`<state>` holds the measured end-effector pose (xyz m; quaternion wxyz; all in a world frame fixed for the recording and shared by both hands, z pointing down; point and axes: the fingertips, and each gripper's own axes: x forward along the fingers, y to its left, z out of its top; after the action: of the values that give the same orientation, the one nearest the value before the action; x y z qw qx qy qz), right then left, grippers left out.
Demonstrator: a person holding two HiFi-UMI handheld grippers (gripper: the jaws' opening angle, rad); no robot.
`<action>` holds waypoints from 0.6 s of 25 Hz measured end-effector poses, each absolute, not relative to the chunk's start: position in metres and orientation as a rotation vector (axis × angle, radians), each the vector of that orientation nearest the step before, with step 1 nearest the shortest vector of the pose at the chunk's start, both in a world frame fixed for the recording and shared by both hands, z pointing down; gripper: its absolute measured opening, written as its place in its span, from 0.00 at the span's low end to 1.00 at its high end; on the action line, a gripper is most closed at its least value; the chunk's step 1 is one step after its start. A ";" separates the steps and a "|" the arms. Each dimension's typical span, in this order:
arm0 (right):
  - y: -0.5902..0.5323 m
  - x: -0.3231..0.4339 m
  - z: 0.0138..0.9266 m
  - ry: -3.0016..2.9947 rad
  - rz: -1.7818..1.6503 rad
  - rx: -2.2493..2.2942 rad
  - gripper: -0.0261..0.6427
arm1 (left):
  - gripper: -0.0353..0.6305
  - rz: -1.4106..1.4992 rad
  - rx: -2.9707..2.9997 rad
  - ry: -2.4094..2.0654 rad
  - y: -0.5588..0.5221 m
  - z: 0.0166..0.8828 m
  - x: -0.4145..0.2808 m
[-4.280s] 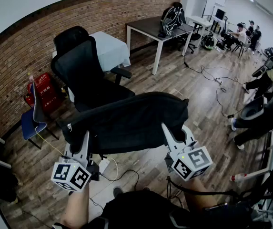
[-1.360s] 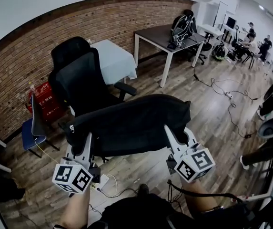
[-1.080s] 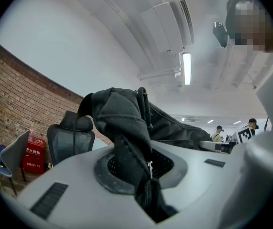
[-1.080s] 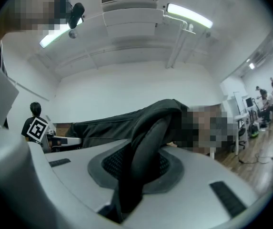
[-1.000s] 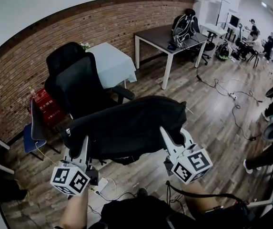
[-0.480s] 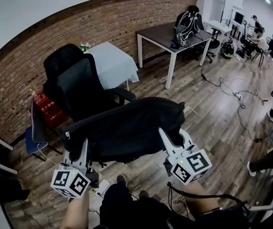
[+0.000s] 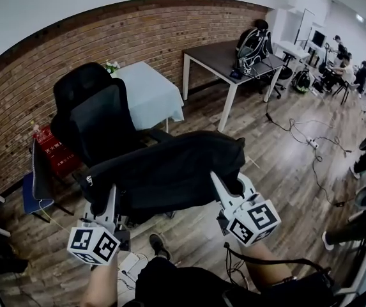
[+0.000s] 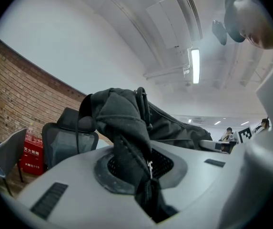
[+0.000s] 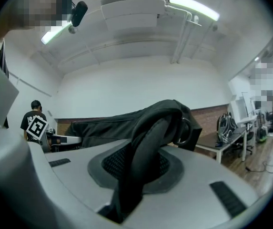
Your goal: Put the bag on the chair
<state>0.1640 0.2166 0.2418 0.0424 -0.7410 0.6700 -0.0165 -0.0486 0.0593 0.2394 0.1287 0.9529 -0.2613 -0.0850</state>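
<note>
A long black bag (image 7: 170, 168) hangs in the air in front of me, held level by both ends. My left gripper (image 7: 111, 204) is shut on the bag's left end, where a fold of black cloth (image 8: 126, 142) with a zipper pull is pinched between the jaws. My right gripper (image 7: 224, 185) is shut on a black strap (image 9: 148, 151) at the bag's right end. A black high-backed office chair (image 7: 96, 117) stands just behind the bag, its seat hidden by the bag.
A white-clothed table (image 7: 147, 94) stands behind the chair by the brick wall. A dark desk (image 7: 224, 56) with a backpack (image 7: 253, 43) is at the back right. A red box (image 7: 53, 152) and a blue folding chair (image 7: 36, 184) sit at left. Cables (image 7: 297, 130) cross the wood floor.
The view has drifted: chair and room have slid a little leftward and nearer. Both grippers keep the bag in the same hold. A foot has come into view below the bag.
</note>
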 end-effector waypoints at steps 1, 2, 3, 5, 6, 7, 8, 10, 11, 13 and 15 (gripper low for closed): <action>0.207 0.166 0.241 2.054 -0.047 -2.264 0.15 | 0.15 -0.252 2.771 -0.764 0.051 0.239 -0.047; 0.197 0.168 0.241 2.059 -0.049 -2.260 0.15 | 0.15 -0.253 2.769 -0.770 0.043 0.239 -0.046; 0.188 0.170 0.241 2.066 -0.052 -2.255 0.15 | 0.15 -0.253 2.765 -0.777 0.035 0.239 -0.045; 0.170 0.175 0.243 2.078 -0.057 -2.246 0.15 | 0.15 -0.252 2.758 -0.791 0.019 0.242 -0.042; 0.162 0.178 0.243 2.082 -0.059 -2.243 0.15 | 0.15 -0.252 2.758 -0.796 0.012 0.242 -0.040; 0.153 0.180 0.244 2.084 -0.060 -2.239 0.15 | 0.15 -0.253 2.758 -0.800 0.004 0.242 -0.038; 0.144 0.183 0.244 2.087 -0.062 -2.235 0.15 | 0.15 -0.254 2.758 -0.805 -0.005 0.242 -0.036; 0.123 0.187 0.245 2.096 -0.070 -2.227 0.15 | 0.15 -0.254 2.752 -0.820 -0.023 0.242 -0.034; 0.112 0.188 0.245 2.104 -0.075 -2.224 0.15 | 0.15 -0.254 2.747 -0.828 -0.033 0.242 -0.033; 0.090 0.190 0.245 2.119 -0.083 -2.219 0.15 | 0.15 -0.253 2.739 -0.841 -0.051 0.243 -0.034; 0.069 0.190 0.244 2.133 -0.087 -2.214 0.15 | 0.15 -0.254 2.733 -0.852 -0.070 0.243 -0.035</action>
<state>0.1902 0.0687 0.2439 0.0328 -0.7195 0.6931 -0.0282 -0.0354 -0.0697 0.2427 0.1332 0.9425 -0.2938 -0.0877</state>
